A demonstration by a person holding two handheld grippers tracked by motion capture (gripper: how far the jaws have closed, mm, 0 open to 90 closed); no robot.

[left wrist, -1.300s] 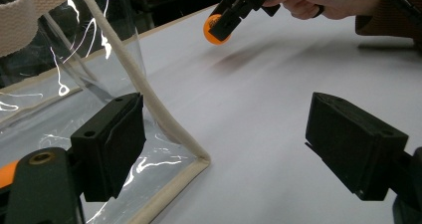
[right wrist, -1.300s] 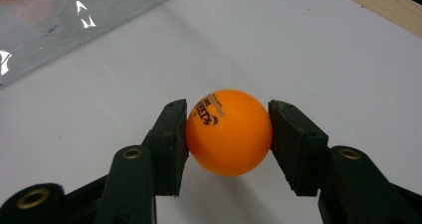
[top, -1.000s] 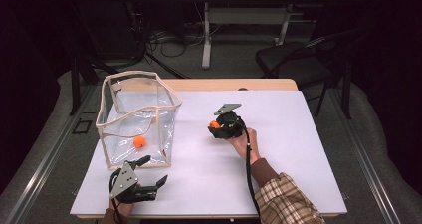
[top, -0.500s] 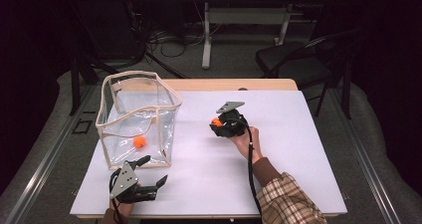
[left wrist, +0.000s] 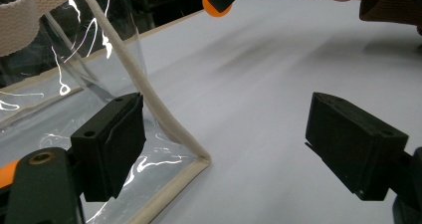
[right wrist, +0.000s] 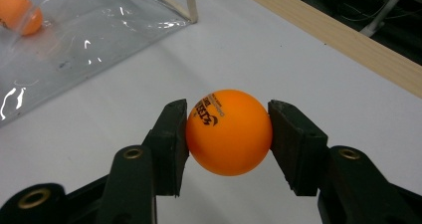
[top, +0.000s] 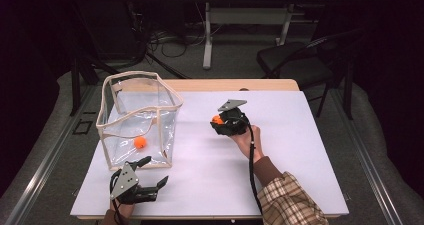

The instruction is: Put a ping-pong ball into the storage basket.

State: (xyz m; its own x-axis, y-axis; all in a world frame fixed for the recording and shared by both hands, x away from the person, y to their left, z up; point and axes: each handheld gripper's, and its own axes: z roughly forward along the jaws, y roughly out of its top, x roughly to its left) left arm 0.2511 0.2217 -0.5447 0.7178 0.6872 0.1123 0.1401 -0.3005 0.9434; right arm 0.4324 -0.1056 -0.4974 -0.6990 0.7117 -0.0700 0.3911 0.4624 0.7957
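1. At the left of the high view stands the clear bag (top: 137, 122), an open-topped box of see-through plastic with cream fabric trim. One orange ball (top: 140, 143) already lies on its floor, which also shows at the upper left of the right gripper view (right wrist: 20, 12).
2. At the lower left of the high view our left gripper (top: 150, 177) rests low, just in front of the bag's near corner. It has not shifted over the last second. Its jaws stand spread with nothing between them; in the left gripper view one jaw sits right beside the bag's trimmed corner edge (left wrist: 164, 117).
3. Right of centre, our right gripper (top: 218, 121) pinches a second orange ball (right wrist: 229, 132), both pads pressed on its sides. Against the picture from a second ago it has crept only slightly toward the upper left, and the grip is unchanged.
4. We judge that the ball is lifted and secure, but well apart from the bag, so the carry across and the drop over the open top are yet to come.
5. The white table top (top: 295, 150) is bare around the work, with a wooden strip (top: 225, 85) along its far edge.
6. Beyond, at the upper right, the room is dark: a black chair (top: 295, 60), a table leg, and cables on the floor (top: 165, 40).
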